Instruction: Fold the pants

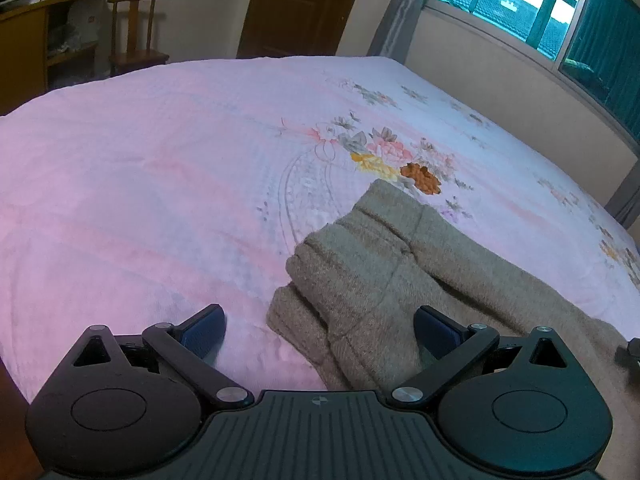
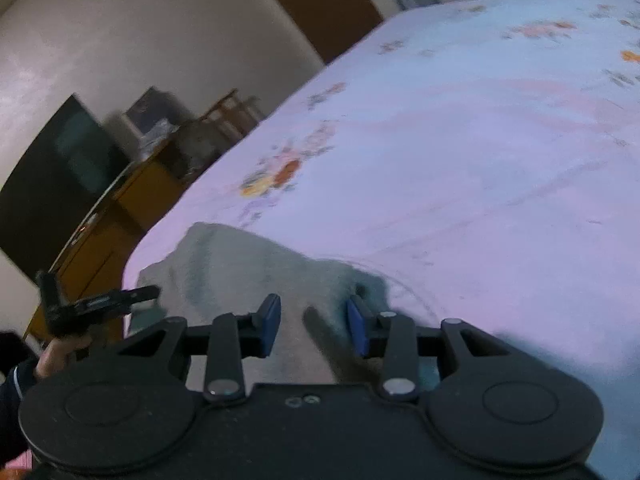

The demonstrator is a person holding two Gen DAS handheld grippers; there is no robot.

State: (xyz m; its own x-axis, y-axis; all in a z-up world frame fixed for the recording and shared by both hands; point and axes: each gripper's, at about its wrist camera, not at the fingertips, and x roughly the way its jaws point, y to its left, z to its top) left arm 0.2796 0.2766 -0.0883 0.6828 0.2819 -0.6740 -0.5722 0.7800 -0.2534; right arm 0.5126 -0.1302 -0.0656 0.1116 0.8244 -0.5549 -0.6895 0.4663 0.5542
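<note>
grey-brown knit pants [image 1: 384, 276] lie bunched and partly folded near the front edge of a pink floral quilted bedspread [image 1: 160, 184]. left gripper [image 1: 320, 330] spread wide, blue pads clear of cloth, one pad over bedspread, one over the pants, gripping nothing. right gripper [image 2: 314, 326] partly open above the pants fabric, pads not pressing on it; view blurred. a hand [image 2: 54, 354] shows at the left edge of the right wrist view. wooden chair [image 1: 134, 28] and brown door [image 1: 296, 4] stand behind the bed.

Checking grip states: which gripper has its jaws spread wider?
The left gripper: one pad over the pink bedspread, one over the pants. The right gripper stands narrower.
</note>
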